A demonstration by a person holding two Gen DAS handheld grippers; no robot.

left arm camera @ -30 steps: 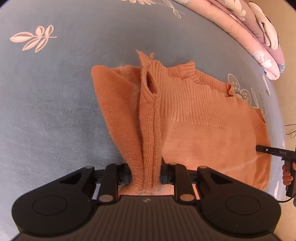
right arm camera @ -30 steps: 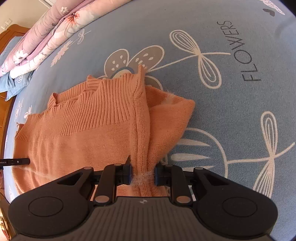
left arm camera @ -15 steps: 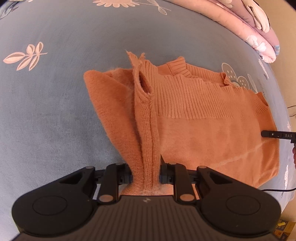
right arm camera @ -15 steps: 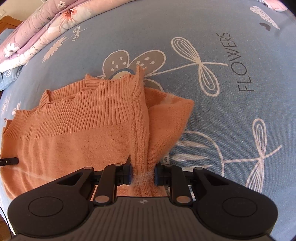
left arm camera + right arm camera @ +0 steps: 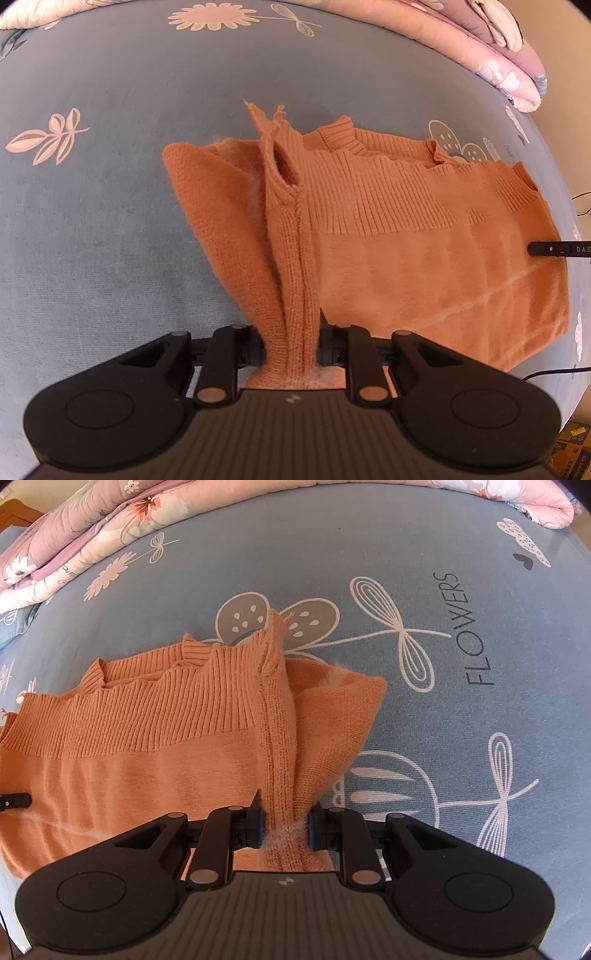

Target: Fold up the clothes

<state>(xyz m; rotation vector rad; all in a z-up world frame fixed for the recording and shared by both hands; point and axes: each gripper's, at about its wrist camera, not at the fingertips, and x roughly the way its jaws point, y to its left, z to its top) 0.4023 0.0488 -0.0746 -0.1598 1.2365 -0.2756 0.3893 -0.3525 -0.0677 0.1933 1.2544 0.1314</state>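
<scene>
While both grippers point steeply down at the bed, one garment lies in view: a single orange knitted sweater, spread on a blue bedsheet printed with white and pink flowers; there are two grippers, one per hand, and each is clamped on this sweater. The left gripper has its jaws narrow, pinched on a bunched vertical ridge of knit at one side edge; the right gripper has its jaws likewise narrow, pinched on the matching ridge at the opposite side edge, where pale fuzzy fibres show between the pads. From each grip the cloth rises in a taut fold toward the camera, with a loose flap of plainer knit hanging off to the outer side; the rest of the body lies fairly flat on the sheet. A band of ribbed knit runs across the far part, ending in a wavy edge and a raised ribbed collar; the nearer part is smoother and fuzzy, crossed by one faint pale crease. One folded pink floral quilt lies along the far edge of the bed; the sheet carries the printed word FLOWERS.
</scene>
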